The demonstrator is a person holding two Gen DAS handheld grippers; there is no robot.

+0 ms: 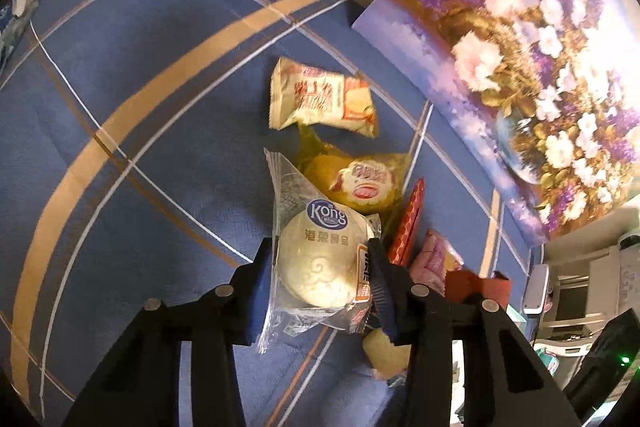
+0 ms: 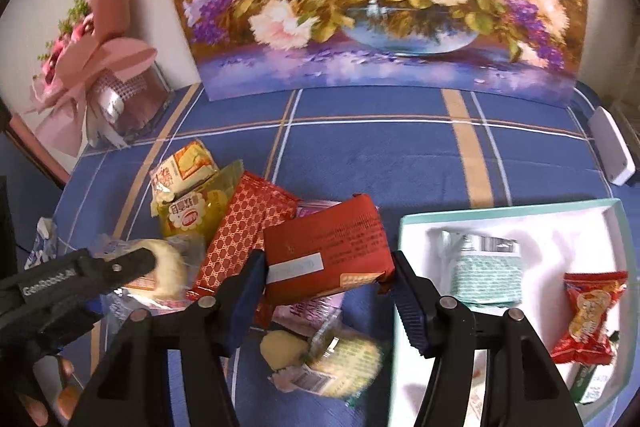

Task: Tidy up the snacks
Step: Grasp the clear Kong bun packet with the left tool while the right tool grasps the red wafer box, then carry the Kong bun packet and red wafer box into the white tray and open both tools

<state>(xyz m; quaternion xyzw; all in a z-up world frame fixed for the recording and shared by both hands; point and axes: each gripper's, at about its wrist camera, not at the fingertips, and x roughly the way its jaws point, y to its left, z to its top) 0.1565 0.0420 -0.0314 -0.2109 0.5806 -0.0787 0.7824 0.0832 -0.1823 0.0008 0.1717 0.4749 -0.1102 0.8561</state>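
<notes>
round bun packet (image 1: 320,263) pinched between left gripper (image 1: 320,267) pads, red packet (image 2: 326,251) between right gripper (image 2: 326,267) pads

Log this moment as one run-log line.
left gripper: shut on clear-wrapped round cake | right gripper: shut on red packet | box: holds other snacks | pile remains on blue cloth

Left gripper (image 1: 324,267): showing black arms, blue ribbed pads, silver round pins.
Right gripper (image 2: 326,267): showing matching black arms, blue pads.
Lettering: reading "GenRobot.AI", white.

Glossy clear plastic wraps the bun (image 1: 316,267); matt cloth tablecloth (image 1: 140,115).
</notes>
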